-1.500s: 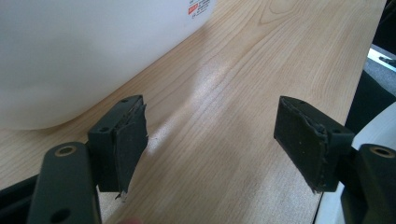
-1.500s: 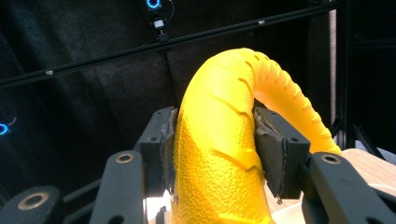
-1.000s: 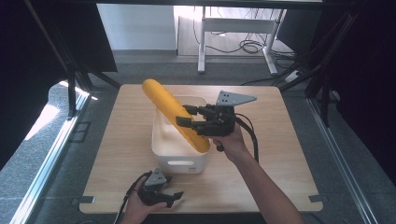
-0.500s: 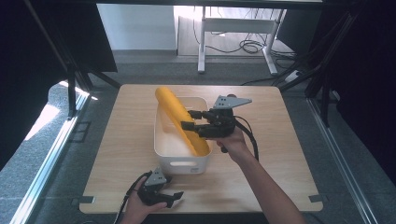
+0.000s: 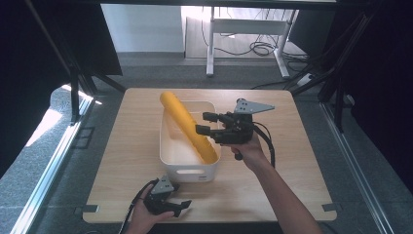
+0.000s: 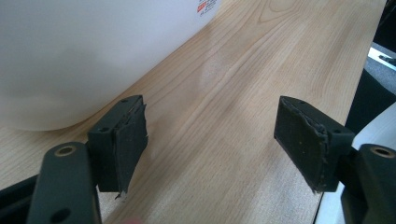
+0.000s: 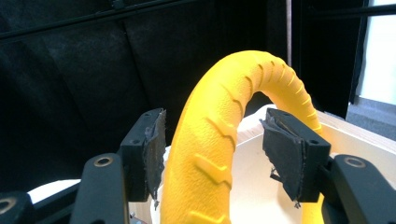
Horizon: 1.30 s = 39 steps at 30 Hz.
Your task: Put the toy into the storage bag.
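The right gripper (image 5: 205,123) is held out over the middle of the table on a forearm stretched in from the lower edge, pointing left in the high view; its jaws have just been opening and stand apart. The left gripper (image 5: 181,205) rests low by the near edge, its jaws spread wide

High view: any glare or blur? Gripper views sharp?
High view: soft overall, sunlight blown out on the floor at left, dark curtains crushed. Left gripper view: white plastic bin overexposed, wood grain crisp. Right gripper view: yellow ridged foam tube sharp but bowed by the lens.
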Motion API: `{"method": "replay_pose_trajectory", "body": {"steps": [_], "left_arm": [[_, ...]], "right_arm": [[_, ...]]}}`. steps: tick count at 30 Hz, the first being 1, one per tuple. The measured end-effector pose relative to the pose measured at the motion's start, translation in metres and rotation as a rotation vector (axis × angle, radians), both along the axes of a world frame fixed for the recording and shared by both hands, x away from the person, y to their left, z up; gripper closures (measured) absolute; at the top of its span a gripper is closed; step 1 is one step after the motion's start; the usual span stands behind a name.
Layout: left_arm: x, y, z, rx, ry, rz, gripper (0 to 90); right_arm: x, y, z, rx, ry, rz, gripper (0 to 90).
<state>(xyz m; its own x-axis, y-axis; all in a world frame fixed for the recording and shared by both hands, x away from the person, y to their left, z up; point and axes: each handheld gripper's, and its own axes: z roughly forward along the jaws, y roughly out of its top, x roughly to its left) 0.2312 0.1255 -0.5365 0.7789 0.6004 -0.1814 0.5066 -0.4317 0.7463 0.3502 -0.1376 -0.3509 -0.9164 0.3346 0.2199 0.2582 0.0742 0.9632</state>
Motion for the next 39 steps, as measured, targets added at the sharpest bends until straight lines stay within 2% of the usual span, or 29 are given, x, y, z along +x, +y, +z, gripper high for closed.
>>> {"method": "replay_pose_trajectory", "body": {"steps": [3,6,12,16,19,22,23,25,27,28,31,32,34,36,39], "left_arm": [[0.0,0.0,0.0,-0.001,0.0,-0.001,25.6],[0.0,0.0,0.0,-0.002,-0.002,0.0,25.6],[0.0,0.0,0.0,-0.002,0.0,0.0,25.6],[0.0,-0.001,0.0,0.001,0.003,-0.001,25.6],[0.0,-0.002,-0.001,0.004,0.004,-0.004,25.6],[0.0,-0.001,-0.001,0.003,0.007,-0.001,25.6],[0.0,-0.001,-0.001,0.002,0.007,-0.001,25.6],[0.001,-0.002,-0.002,0.005,0.006,-0.001,25.6],[0.001,-0.002,-0.002,0.006,0.007,-0.002,25.6],[0.001,-0.002,-0.002,0.007,0.007,-0.003,25.6],[0.001,-0.002,-0.002,0.007,0.007,-0.003,25.6],[0.001,-0.002,-0.002,0.009,0.007,-0.003,25.6],[0.001,-0.002,-0.002,0.01,0.008,-0.003,25.6],[0.0,-0.003,-0.002,0.01,0.01,-0.002,25.6],[0.0,-0.003,-0.003,0.012,0.011,-0.004,25.5]], "right_arm": [[-0.003,-0.004,0.0,0.001,-0.007,-0.005,38.3],[-0.008,-0.016,-0.003,0.002,-0.034,-0.026,36.0],[-0.011,-0.033,-0.012,-0.017,-0.035,-0.06,34.4],[-0.013,-0.054,-0.026,-0.036,-0.012,-0.099,33.9],[-0.013,-0.06,-0.032,-0.042,-0.002,-0.111,33.7],[-0.014,-0.075,-0.046,-0.068,0.019,-0.137,33.4],[-0.014,-0.075,-0.046,-0.068,0.019,-0.137,33.4],[-0.014,-0.087,-0.056,-0.072,0.045,-0.159,33.4],[-0.014,-0.09,-0.058,-0.076,0.049,-0.164,33.4],[-0.015,-0.098,-0.066,-0.09,0.057,-0.187,33.3],[-0.016,-0.104,-0.073,-0.097,0.068,-0.202,33.3],[-0.016,-0.111,-0.081,-0.107,0.084,-0.218,33.3],[-0.017,-0.113,-0.083,-0.11,0.088,-0.223,33.3],[-0.018,-0.121,-0.092,-0.131,0.102,-0.247,33.3],[-0.018,-0.124,-0.098,-0.149,0.102,-0.269,33.3]]}}
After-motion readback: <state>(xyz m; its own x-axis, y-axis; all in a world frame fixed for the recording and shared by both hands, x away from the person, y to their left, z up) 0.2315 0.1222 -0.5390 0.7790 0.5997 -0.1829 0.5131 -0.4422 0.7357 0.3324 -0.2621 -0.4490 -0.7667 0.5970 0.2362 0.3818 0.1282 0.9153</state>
